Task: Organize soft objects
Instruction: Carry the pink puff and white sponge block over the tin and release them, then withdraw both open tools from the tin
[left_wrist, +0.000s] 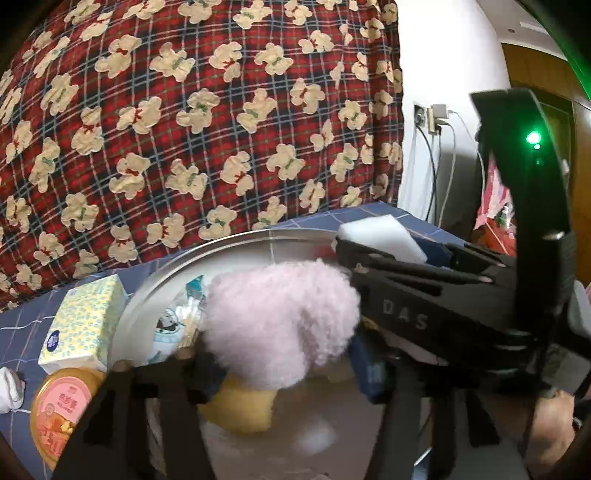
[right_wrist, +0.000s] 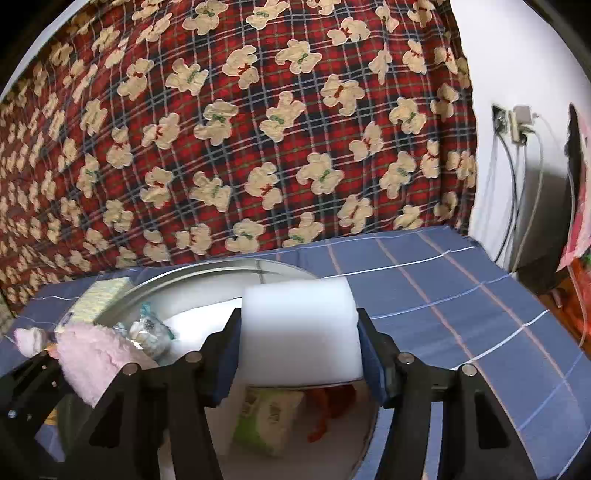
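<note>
Right tongs (right_wrist: 299, 350) clamp sponge (right_wrist: 299, 325)

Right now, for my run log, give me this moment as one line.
left gripper: shut on pink fluffy cloth | right gripper: shut on white sponge block | both over round metal tray

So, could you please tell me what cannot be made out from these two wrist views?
- Left wrist view: the yellow object is mostly hidden by the pink fluffy item held in the left gripper.
- Right wrist view: the red item in the metal tray is covered by the white sponge held in the right gripper.
- Left wrist view: the round tin label is blurred.
</note>
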